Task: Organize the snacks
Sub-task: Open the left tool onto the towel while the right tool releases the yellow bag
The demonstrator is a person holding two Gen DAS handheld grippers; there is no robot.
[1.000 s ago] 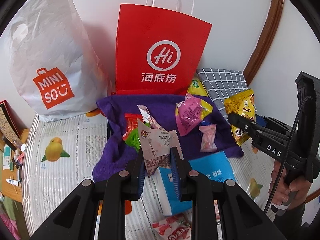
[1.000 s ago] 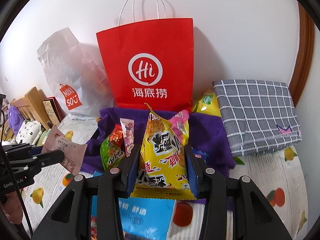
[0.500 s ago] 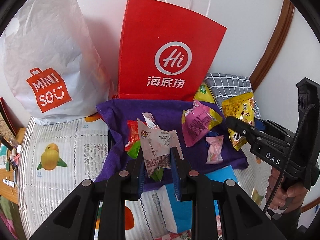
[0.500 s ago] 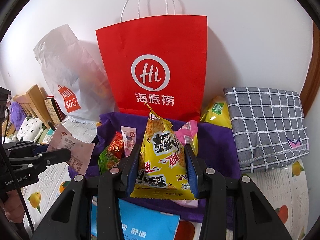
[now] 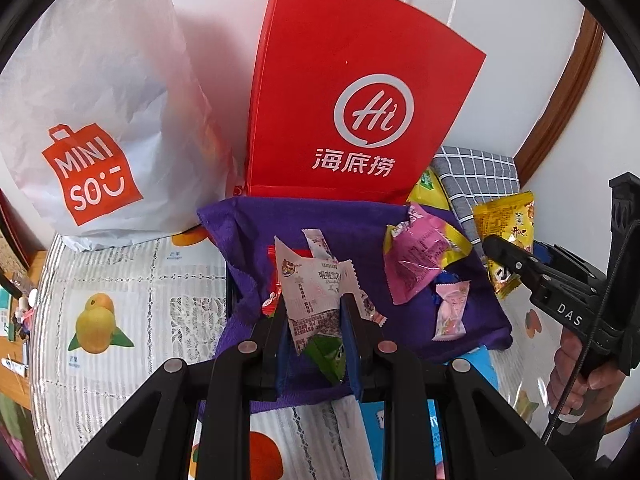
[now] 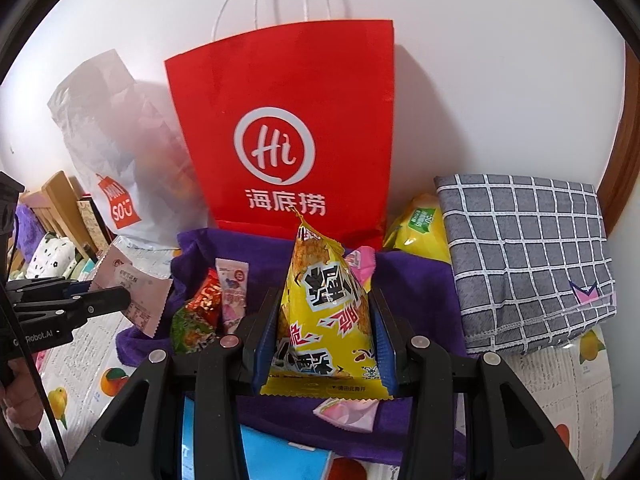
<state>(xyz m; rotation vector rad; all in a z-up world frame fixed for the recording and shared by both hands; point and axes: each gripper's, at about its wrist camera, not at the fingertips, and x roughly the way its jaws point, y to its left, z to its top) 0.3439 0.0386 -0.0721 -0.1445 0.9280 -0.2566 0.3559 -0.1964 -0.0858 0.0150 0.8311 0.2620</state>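
Observation:
My left gripper (image 5: 314, 308) is shut on a pale pink snack sachet (image 5: 316, 288), held above the purple cloth (image 5: 352, 220). My right gripper (image 6: 326, 316) is shut on a yellow snack packet (image 6: 326, 312), also above the purple cloth (image 6: 416, 292). A red paper bag (image 5: 352, 108) stands upright against the wall behind the cloth; it also shows in the right wrist view (image 6: 288, 128). On the cloth lie a pink packet (image 5: 416, 264), a small pink candy (image 5: 450, 312) and red and green packets (image 6: 200, 312). Each gripper shows in the other's view, left (image 6: 120, 300) and right (image 5: 492, 248).
A white Miniso bag (image 5: 92, 120) stands left of the red bag. A folded grey checked cloth (image 6: 524, 256) lies at the right, a yellow packet (image 6: 420, 224) beside it. A blue flat pack (image 6: 280, 460) lies near the front. A fruit-print tablecloth (image 5: 120, 280) covers the surface.
Both grippers have moved forward toward the red bag with their packets; the bag looks larger and closer, and the blue pack has slid lower in both views.

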